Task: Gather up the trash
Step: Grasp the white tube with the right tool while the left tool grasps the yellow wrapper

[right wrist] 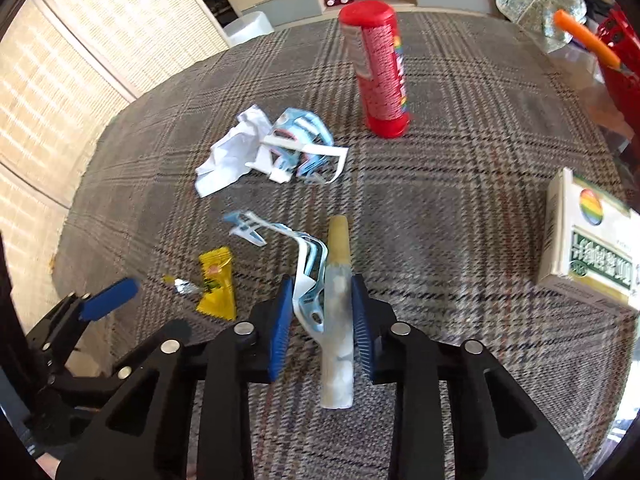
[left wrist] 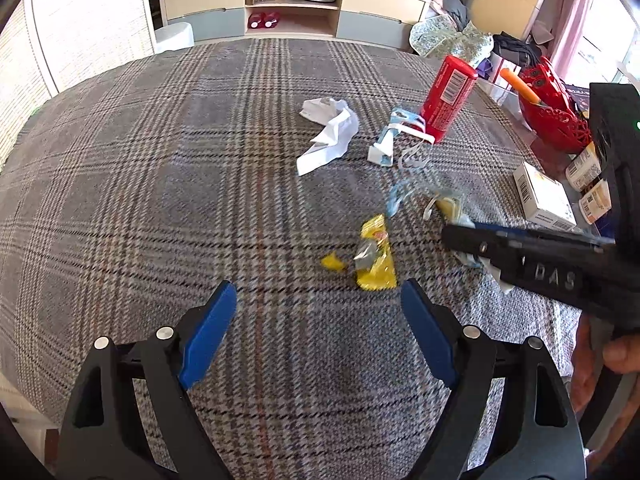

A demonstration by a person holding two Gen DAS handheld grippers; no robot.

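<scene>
Trash lies on a plaid-covered table [left wrist: 160, 184]. My left gripper [left wrist: 318, 304] is open just in front of a torn yellow wrapper [left wrist: 376, 258], which also shows in the right wrist view [right wrist: 216, 284]. My right gripper [right wrist: 320, 300] is shut on a pale tube-shaped wrapper [right wrist: 338, 320] and a blue-white plastic strip [right wrist: 308, 268]; it shows in the left wrist view [left wrist: 460, 232]. Crumpled white paper [left wrist: 330, 132] [right wrist: 232, 152] and torn blue-white packaging [left wrist: 394, 140] [right wrist: 298, 148] lie farther back.
A red can [left wrist: 448, 98] [right wrist: 380, 68] stands upright behind the trash. A white carton [left wrist: 544, 196] [right wrist: 588, 248] and small bottles [left wrist: 588, 182] lie at the right. A red basket [left wrist: 552, 108] sits at the right edge. A cabinet [left wrist: 292, 8] stands beyond the table.
</scene>
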